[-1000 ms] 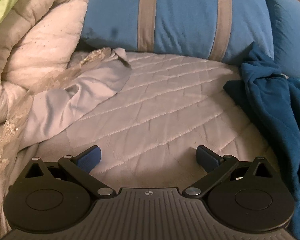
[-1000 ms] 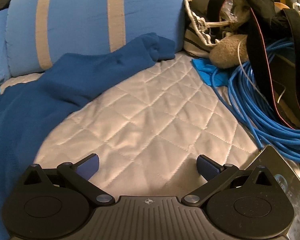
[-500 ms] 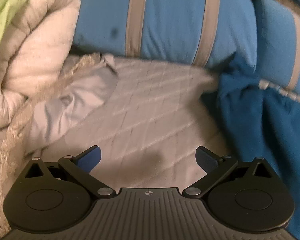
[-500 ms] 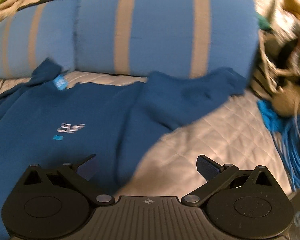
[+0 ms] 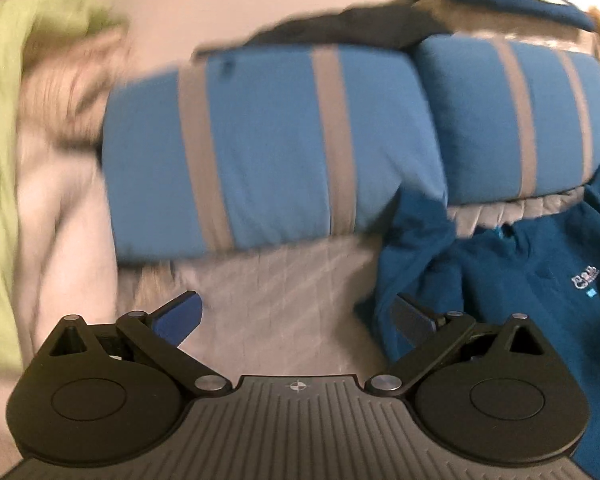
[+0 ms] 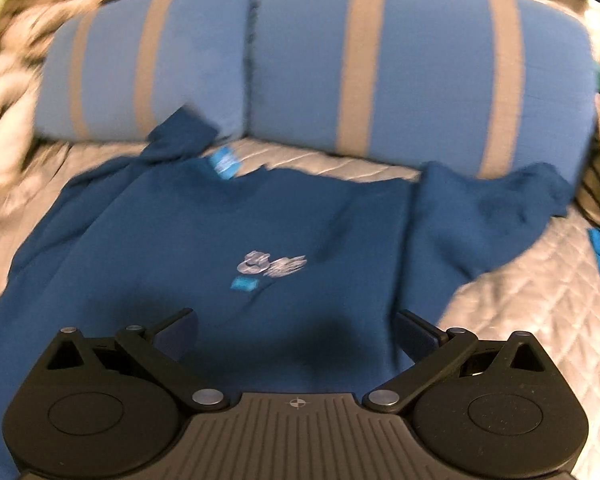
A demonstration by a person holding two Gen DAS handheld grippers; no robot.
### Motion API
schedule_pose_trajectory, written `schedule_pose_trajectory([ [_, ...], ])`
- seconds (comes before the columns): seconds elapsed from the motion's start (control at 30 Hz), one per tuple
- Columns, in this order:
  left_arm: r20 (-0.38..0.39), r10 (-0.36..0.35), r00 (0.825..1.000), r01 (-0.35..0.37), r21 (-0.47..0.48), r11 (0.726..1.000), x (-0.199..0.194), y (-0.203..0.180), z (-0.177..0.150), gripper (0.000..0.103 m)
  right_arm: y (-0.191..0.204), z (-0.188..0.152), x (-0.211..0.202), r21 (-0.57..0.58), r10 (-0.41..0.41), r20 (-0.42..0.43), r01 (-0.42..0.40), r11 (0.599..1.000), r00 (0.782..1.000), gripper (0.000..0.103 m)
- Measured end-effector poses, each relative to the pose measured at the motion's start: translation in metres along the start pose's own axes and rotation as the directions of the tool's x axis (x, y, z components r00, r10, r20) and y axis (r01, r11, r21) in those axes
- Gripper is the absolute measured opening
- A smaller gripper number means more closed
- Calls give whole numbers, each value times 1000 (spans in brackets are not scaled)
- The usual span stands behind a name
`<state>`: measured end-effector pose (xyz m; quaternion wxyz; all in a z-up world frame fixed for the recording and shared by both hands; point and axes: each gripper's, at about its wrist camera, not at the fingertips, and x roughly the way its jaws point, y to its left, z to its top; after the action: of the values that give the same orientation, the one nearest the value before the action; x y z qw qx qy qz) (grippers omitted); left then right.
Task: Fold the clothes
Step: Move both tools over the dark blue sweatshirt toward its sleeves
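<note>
Swung leftward over the last second: right gripper (image 6: 296, 328), earlier facing bare quilt and a heap of blue cable, now directly above the dark teal long-sleeved sweatshirt (image 6: 228, 248), chest logo and light blue neck tag both in view. Left gripper (image 5: 296, 316) likewise lifted and turned, from the pale grey crumpled sheet toward the sweatshirt's near sleeve (image 5: 412, 248), now just by its right finger. Heavy blur in both views, so still in motion, probably.

Meaning for the task: approach only, no fold begun. Sweatshirt spread front-up on the quilted beige bedspread (image 6: 540, 300), collar toward the two blue pillows with tan stripes (image 6: 380, 60), one sleeve bunched against the right-hand pillow, the other rumpled toward the left pillow. Likely next: a sleeve or shoulder grasp on each side.

Pose: both grippers low over the bed, pointing toward the pillows, roughly level. Right one centred over the lower chest of the garment, fingers straddling cloth without pinching. Left one off the garment's side, mostly above bare quilt. Both spread wide, released, nothing held between the blue pads (image 5: 180, 316).

Beyond: green cloth (image 5: 4, 140) and a pale rolled duvet (image 5: 60, 200) at far left, blurred.
</note>
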<state>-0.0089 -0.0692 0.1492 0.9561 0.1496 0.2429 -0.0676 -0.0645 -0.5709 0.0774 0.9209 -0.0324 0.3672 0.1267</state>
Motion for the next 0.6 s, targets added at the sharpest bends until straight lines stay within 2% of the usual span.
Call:
schedule_pose_trajectory([
  [0.07,31,-25,999,24,6,1000,5,-7,5,103,12,-3,7,-30,1,-26,-2,1000,1000,103],
  [0.17,11,-70,997,70,27,997,25,-24,3,103,24,-3,12,-33,1,-58,-3,999,998,103],
  [0.27,-1,-43,999,43,99,994,46,-44,-5,103,30,-10,5,-21,57,-57,-58,998,997,103],
  [0.4,-18,-44,999,46,91,995,70,-59,-9,103,40,-19,-1,-24,113,-59,-114,993,992,103],
  [0.5,-44,-47,998,51,112,992,90,-69,-7,93,48,-19,-6,-65,112,-34,-114,991,993,103],
  [0.57,-76,-39,996,49,141,989,104,-79,-7,92,52,-17,-4,-78,119,-37,-122,990,992,103],
  [0.6,-88,-30,996,44,164,986,111,-84,-6,88,53,-17,-2,-77,125,-48,-129,989,991,103],
])
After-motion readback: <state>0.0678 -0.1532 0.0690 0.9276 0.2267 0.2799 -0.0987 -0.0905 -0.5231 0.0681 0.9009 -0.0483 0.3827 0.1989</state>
